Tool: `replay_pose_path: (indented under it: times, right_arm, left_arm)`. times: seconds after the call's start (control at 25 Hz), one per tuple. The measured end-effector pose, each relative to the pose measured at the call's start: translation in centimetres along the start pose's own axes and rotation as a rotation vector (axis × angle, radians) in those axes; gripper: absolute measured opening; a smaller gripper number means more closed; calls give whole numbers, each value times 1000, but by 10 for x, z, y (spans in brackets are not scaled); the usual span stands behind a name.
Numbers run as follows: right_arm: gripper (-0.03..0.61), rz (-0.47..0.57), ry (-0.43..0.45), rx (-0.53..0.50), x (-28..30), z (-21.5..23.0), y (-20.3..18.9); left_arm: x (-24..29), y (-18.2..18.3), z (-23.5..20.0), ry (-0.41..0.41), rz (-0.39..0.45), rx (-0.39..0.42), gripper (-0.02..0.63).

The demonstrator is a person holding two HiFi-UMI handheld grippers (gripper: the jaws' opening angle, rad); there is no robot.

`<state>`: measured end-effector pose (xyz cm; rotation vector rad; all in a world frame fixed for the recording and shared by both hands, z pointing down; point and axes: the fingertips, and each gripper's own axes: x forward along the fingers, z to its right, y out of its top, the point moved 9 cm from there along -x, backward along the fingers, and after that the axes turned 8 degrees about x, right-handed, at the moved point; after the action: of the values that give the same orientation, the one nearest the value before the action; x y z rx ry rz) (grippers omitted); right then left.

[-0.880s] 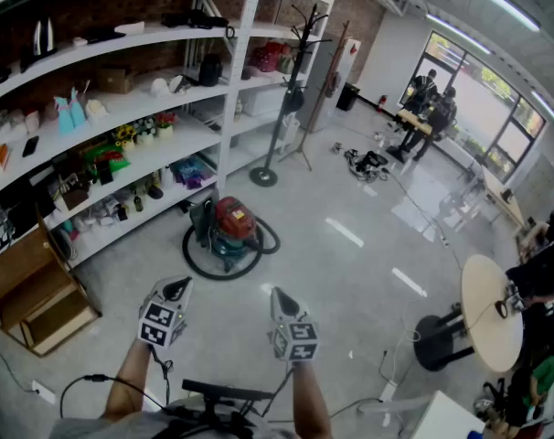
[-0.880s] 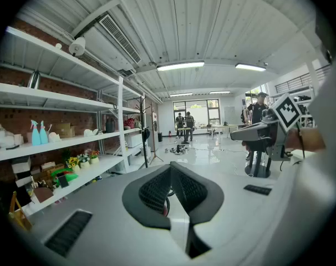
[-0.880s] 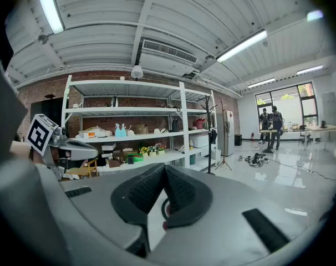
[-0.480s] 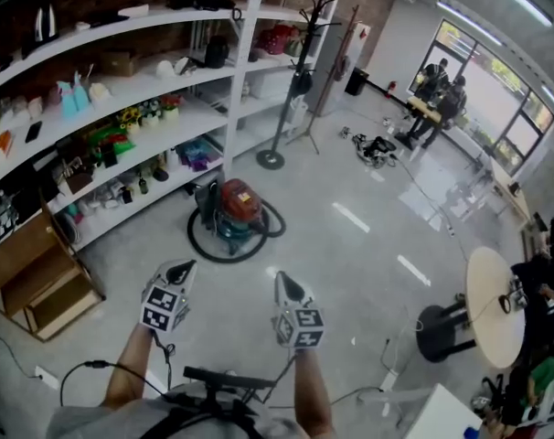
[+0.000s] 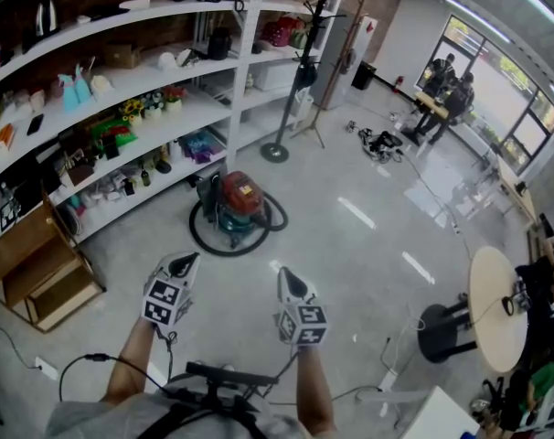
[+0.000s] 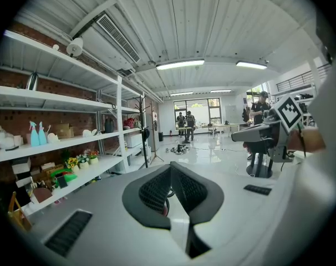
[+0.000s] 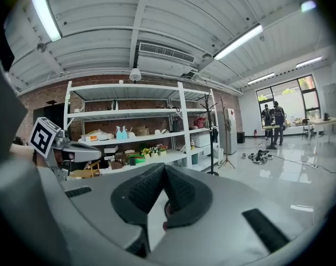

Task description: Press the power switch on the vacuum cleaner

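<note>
Both tongs up, side by side, pointing fwd, a small gap between 'em. Left tongs (image 5: 187, 260): jaws pinched to a narrow peak, tips touching, nothing in 'em. Right tongs (image 5: 286, 274): same, jaws closed tip to tip, empty.

Task item: the red-topped, teal-bodied canister vacuum cleaner (image 5: 236, 204) sits on the glossy grey floor (image 5: 350, 273), straight ahead of the tongs and approx. between their two lines, well apart from both. No contact. Its black hose (image 5: 202, 243) loops round it on the floor. Power switch is too small to pick out from here.

Beyond the vac and off to the left of the left tongs runs the long white shelving unit (image 5: 122, 90), packed w/ misc. bits. A black coat stand (image 5: 300, 62) is ahead, past the vac. An open wooden crate (image 5: 30, 277) sits left of the left tongs, and a round pale table (image 5: 492, 314) is far right of the right tongs.
</note>
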<state>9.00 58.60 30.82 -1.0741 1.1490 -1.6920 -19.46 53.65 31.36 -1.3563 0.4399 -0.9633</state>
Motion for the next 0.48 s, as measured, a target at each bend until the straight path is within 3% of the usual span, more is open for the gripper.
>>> replay_pose_path:
  times: [0.48]
  right_arm:
    - [12,-6,50,7,-4,25,-2]
  left_arm:
    - [8,14,23,31,2,17,6]
